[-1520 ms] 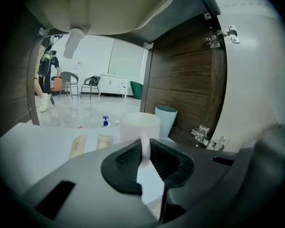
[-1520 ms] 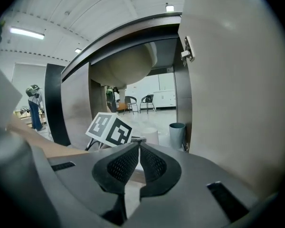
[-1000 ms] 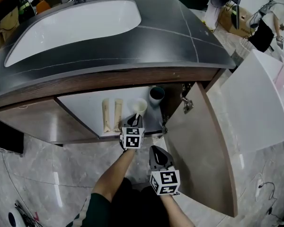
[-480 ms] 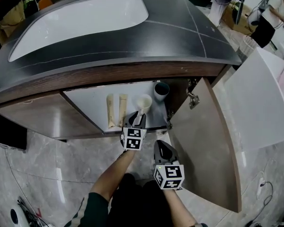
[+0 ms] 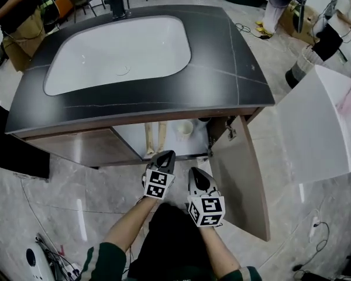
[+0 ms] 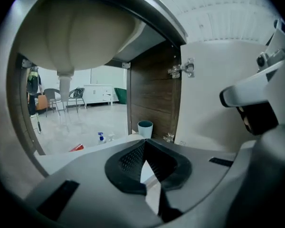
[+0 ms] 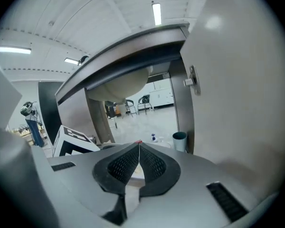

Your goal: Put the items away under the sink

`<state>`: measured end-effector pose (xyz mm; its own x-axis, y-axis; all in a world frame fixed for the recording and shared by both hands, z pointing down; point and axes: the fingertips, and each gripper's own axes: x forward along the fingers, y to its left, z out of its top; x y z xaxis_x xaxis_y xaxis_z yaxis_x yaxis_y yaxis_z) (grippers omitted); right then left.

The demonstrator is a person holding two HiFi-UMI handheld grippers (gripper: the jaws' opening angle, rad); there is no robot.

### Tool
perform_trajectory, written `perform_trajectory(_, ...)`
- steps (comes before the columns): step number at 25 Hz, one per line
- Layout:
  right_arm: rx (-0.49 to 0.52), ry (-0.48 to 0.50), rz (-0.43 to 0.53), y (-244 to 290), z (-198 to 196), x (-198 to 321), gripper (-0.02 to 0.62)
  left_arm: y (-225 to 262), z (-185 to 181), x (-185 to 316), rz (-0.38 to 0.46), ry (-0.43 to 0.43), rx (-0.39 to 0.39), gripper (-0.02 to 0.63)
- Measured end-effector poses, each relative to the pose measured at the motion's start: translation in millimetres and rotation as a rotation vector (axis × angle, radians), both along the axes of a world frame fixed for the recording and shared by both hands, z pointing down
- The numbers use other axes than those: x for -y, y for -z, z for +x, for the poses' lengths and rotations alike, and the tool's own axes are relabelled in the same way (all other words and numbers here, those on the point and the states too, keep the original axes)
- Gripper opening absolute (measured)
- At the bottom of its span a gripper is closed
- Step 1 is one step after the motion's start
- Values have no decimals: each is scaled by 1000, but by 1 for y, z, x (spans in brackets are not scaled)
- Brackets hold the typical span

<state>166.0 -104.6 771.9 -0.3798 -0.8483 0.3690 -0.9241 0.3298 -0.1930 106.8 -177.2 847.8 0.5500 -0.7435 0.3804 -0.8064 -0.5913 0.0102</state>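
Note:
Under the dark counter (image 5: 222, 69), the open cabinet holds two beige tubes (image 5: 154, 136) lying side by side. To their right stands a white cup (image 5: 185, 129). A teal cup (image 6: 145, 128) stands at the shelf's right end, also seen as the teal cup (image 7: 179, 140) in the right gripper view. My left gripper (image 5: 166, 154) hangs just outside the cabinet's front edge. Its jaws have just closed with nothing between them, and the left gripper (image 6: 143, 142) is shut. My right gripper (image 5: 195, 172) is beside it, lower right, and the right gripper (image 7: 138, 146) is shut and empty.
The cabinet door (image 5: 240, 174) stands swung open at the right, close to my right gripper. The white basin's underside (image 6: 71, 37) and drain pipe (image 6: 65, 87) hang over the shelf. A white panel (image 5: 316, 127) stands further right. People are at the far edges of the room.
Both grippers have drawn back from the cabinet and risen. The left gripper has come away from the white cup, which stays on the shelf. The head view now looks from higher up.

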Motion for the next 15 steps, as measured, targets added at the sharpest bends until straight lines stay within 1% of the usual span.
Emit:
perform_trajectory(3,-28,13,-40,64,4,-12,41,53,0,-29,-65,-9,10,9)
perform_trajectory(6,-48,18,-63,140,4,-21,41,126,-1,-53,-106,-18,-7,9)
perform_trajectory(9,-51,6,-68,215,2,-28,41,204,-4,-69,-109,-28,-12,9)
perform_trajectory(12,-35,-12,-65,286,2,-39,43,286,-6,-81,-93,-50,-12,9)
perform_trajectory(15,-27,-16,-56,349,2,-49,43,358,-5,-92,-75,-67,-10,9)
